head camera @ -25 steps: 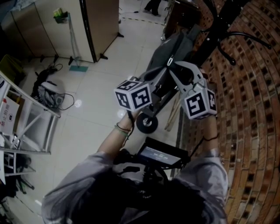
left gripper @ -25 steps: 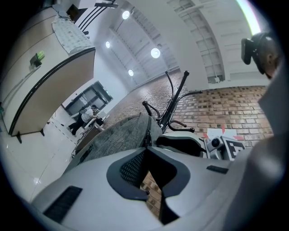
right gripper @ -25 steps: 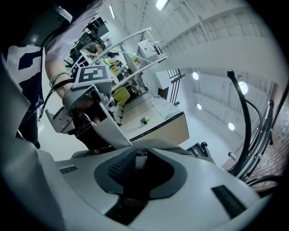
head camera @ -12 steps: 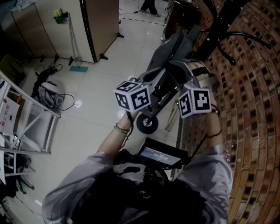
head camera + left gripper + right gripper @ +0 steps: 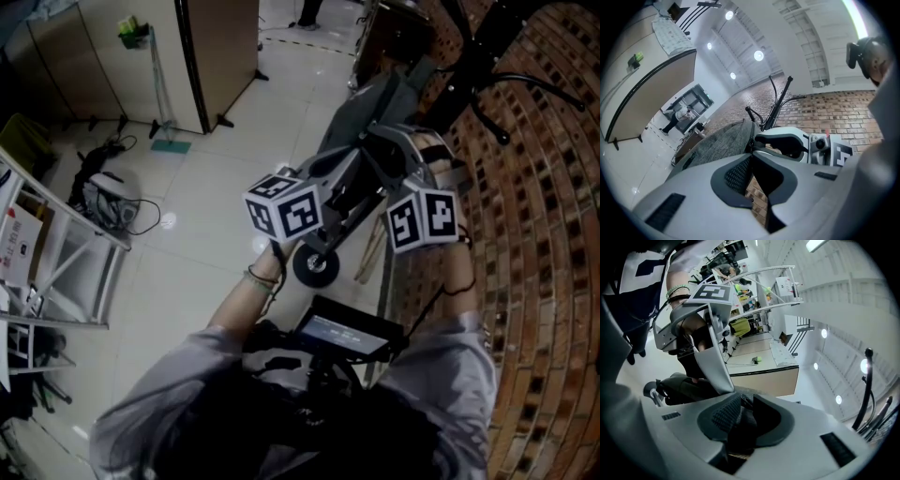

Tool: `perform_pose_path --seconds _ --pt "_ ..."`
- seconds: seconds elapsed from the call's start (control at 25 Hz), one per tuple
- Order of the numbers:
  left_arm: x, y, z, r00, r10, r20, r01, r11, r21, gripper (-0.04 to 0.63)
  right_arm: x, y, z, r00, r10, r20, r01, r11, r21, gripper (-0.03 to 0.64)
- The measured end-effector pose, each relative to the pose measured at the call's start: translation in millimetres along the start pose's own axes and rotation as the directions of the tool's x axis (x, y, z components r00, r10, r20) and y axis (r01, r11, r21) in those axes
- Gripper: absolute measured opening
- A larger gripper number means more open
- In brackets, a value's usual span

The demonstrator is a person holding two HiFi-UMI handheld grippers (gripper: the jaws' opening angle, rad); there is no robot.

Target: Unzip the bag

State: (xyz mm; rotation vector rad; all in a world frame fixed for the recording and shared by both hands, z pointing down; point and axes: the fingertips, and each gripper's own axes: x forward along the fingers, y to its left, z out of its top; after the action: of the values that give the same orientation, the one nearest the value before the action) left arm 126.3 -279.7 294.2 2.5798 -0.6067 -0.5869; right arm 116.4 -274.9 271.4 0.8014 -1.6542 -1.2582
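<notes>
left hand-held gripper (image 5: 752, 152) closed, its tips meeting at the edge of the grey fabric bag (image 5: 719, 143). right hand-held gripper (image 5: 746, 405), jaws just eased wider, clasps a dark fold of it. the bag sits just beside the black metal stand (image 5: 487, 42).

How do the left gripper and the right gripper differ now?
The left gripper has shut jaws, tips meeting at the bag edge; on the right gripper they have just been opening and stand apart, dark bag cloth between them. The left gripper is on the bag's floor side, the right gripper by the brick wall. Both reach the bag.
</notes>
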Motion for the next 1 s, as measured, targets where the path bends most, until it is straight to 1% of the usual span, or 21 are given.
perform_pose_path --seconds 0.12,0.2,0.28,0.36,0.44,0.56,0.68,0.76,0.8,0.92,1.0 --pt "-1 -1 1 1.0 -0.004 0.002 0.004 1.0 0.001 0.008 -2 -4 3 0.999 -0.026 0.026 0.025 0.999 0.028 0.094" --pt "-1 -1 1 1.0 -0.004 0.004 0.004 1.0 0.002 0.008 0 -5 3 1.0 -0.025 0.019 0.024 1.0 0.017 0.092" --pt "-1 -1 2 1.0 -0.002 0.006 0.002 1.0 -0.001 0.008 3 -3 0 1.0 -0.016 -0.011 0.015 0.999 -0.046 0.086" --pt "0 -1 2 1.0 -0.001 0.007 0.001 1.0 -0.004 0.008 7 -1 -1 0.999 -0.022 -0.034 0.018 0.993 -0.115 0.059" --pt "0 -1 1 1.0 -0.002 0.005 0.002 1.0 0.001 0.009 9 -4 1 0.998 -0.041 -0.04 0.035 0.989 -0.142 0.055" --pt "0 -2 1 1.0 0.002 0.005 -0.002 1.0 0.01 0.009 13 -8 4 0.998 -0.048 -0.041 0.044 0.993 -0.105 0.054" --pt "0 0 0 1.0 0.004 -0.003 -0.004 1.0 0.017 0.008 13 -8 5 1.0 -0.011 -0.02 0.011 1.0 -0.002 0.057" --pt "1 3 -2 1.0 0.006 -0.01 -0.006 1.0 0.017 0.008 14 -8 5 1.0 0.025 0.001 -0.025 0.997 0.074 0.072" --pt "2 3 -3 1.0 0.007 -0.011 -0.007 1.0 0.016 0.008 14 -8 5 0.999 0.04 0.005 -0.041 0.995 0.096 0.083" --pt "2 4 -3 1.0 0.009 -0.011 -0.009 1.0 0.015 0.008 17 -11 4 0.997 0.075 -0.011 -0.073 0.993 0.09 0.099" --pt "2 4 -3 1.0 0.014 -0.019 -0.014 0.999 0.034 0.008 20 -12 4 0.995 0.097 -0.029 -0.094 0.992 0.082 0.106"
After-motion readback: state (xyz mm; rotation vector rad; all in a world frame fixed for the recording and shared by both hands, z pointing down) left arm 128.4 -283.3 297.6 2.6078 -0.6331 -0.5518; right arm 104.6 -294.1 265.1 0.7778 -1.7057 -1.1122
